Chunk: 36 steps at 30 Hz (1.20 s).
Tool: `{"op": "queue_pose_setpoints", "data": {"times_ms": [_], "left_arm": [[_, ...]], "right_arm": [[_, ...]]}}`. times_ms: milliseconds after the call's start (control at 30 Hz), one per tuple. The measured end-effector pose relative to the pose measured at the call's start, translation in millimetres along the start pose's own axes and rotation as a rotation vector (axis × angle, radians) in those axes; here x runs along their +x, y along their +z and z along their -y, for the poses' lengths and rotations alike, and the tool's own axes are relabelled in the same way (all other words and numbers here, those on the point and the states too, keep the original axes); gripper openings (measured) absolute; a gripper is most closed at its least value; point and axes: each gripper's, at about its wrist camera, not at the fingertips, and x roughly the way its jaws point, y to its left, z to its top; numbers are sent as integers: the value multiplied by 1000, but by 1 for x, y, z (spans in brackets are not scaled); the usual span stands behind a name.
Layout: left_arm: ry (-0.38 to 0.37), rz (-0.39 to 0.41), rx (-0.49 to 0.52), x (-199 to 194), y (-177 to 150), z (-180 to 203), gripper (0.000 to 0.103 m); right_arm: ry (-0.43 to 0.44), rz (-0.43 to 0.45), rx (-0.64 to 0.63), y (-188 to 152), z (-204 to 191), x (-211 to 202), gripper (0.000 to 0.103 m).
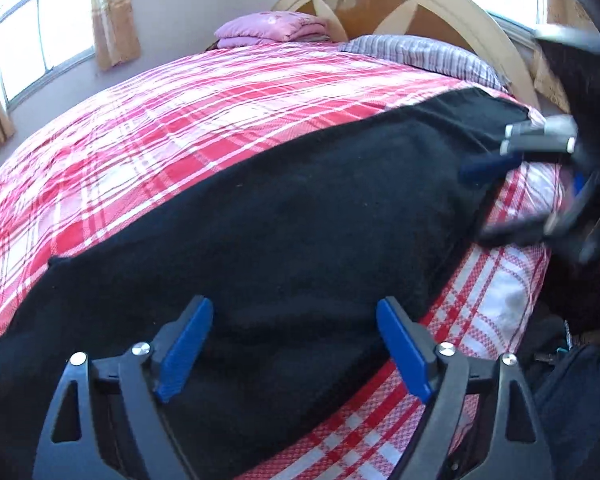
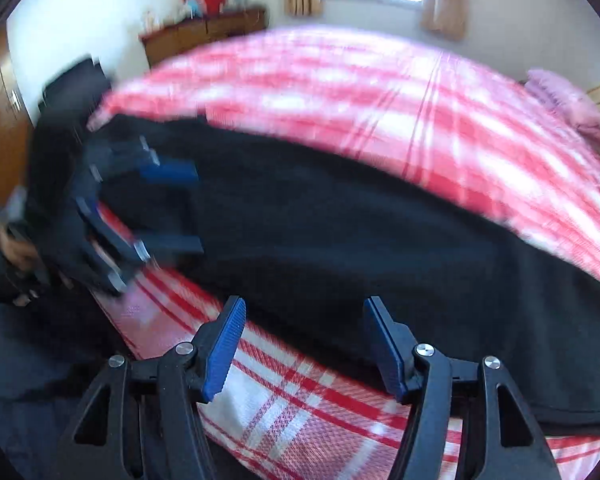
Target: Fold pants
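Left gripper [image 1: 296, 346] and right gripper [image 2: 304, 346] both hang with jaws wide apart, holding nothing, over the black pants [image 1: 280, 216], which lie stretched along the near edge of the bed [image 1: 160, 120]. If either gripper pinches the plaid sheet [image 2: 284, 412] along with the dark fabric, the fold would likely drag the bedding.

The pants [image 1: 284, 216] lie along the bed's [image 1: 180, 120] near edge, pillow [image 1: 420, 54] at its head.
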Motion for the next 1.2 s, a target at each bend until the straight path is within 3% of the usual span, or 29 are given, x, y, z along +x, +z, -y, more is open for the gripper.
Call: {"op": "queue_pose_setpoints", "data": {"times_ms": [100, 233, 400, 500, 600, 667, 767, 833, 933, 1000, 1100, 1200], "left_arm": [[47, -2, -65, -4, -5, -21, 87], [-6, 31, -182, -9, 1, -33, 87], [-104, 46, -98, -1, 23, 3, 87], [-129, 18, 10, 12, 33, 38, 87], [-188, -29, 56, 22, 32, 58, 87], [-176, -28, 117, 23, 26, 73, 93], [-162, -30, 159, 20, 23, 81, 94], [-184, -24, 122, 17, 23, 75, 94], [-222, -16, 66, 16, 23, 65, 94], [-225, -13, 59, 18, 23, 65, 94], [-218, -8, 65, 19, 22, 66, 94], [-219, -5, 60, 18, 21, 65, 94]], "right_arm": [[-6, -50, -55, -9, -6, 3, 60], [76, -84, -10, -11, 0, -6, 59], [49, -49, 25, -19, 3, -20, 59], [-1, 26, 109, -27, 27, -53, 59], [-102, 133, 269, -44, 74, -101, 59], [-215, 198, 410, -60, 117, -136, 59], [-358, 279, 668, -90, 185, -181, 59], [-368, 310, 805, -110, 218, -195, 47], [-347, 292, 898, -127, 243, -185, 43], [-327, 265, 902, -128, 247, -171, 36], [-356, 233, 881, -127, 247, -159, 12], [-361, 248, 863, -125, 239, -168, 7]]}}
